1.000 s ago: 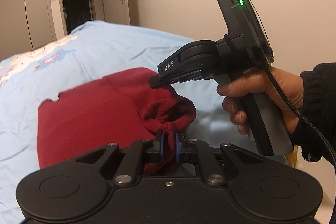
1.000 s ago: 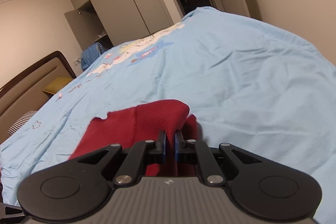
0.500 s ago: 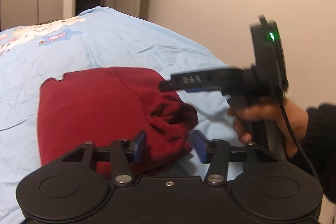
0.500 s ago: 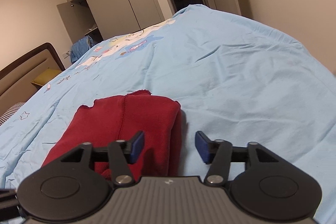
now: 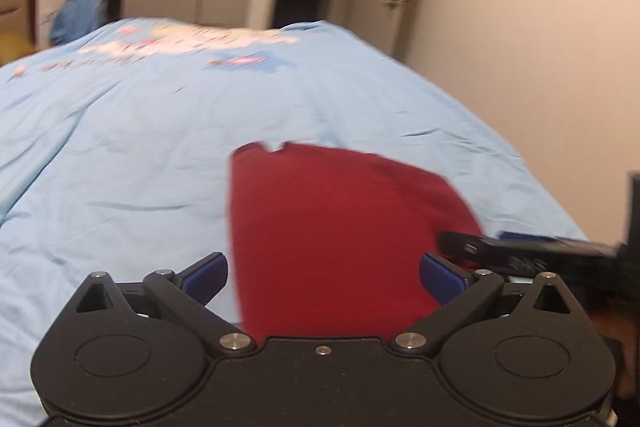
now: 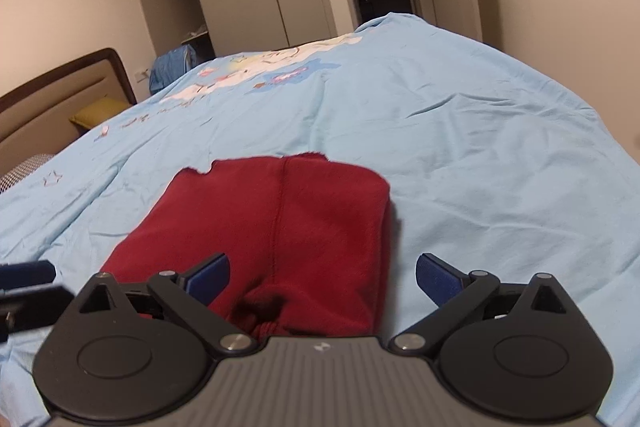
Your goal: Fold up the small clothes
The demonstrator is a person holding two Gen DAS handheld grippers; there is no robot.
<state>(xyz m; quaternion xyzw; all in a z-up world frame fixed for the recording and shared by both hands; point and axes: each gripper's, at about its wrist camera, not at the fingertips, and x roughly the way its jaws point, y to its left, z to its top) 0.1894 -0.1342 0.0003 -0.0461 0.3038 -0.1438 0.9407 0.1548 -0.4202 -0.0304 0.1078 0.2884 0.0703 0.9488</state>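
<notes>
While red garment (image 6: 288,227) lies folded (on bed (image 6: 460,147)), jaws just opened.

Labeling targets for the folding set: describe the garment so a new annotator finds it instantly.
Start at the bed with the light blue cover that fills the room. Near its front edge, just ahead of both wrist cameras, lies the dark red garment, folded into a rough rectangle with a seam down its middle. It is the only red item on the blue cover.

Both grippers, left gripper (image 5: 323,277) and right gripper (image 6: 322,277), have just been opening and released the red garment (image 6: 288,227), which now lies flat, lower centre of frame.
</notes>
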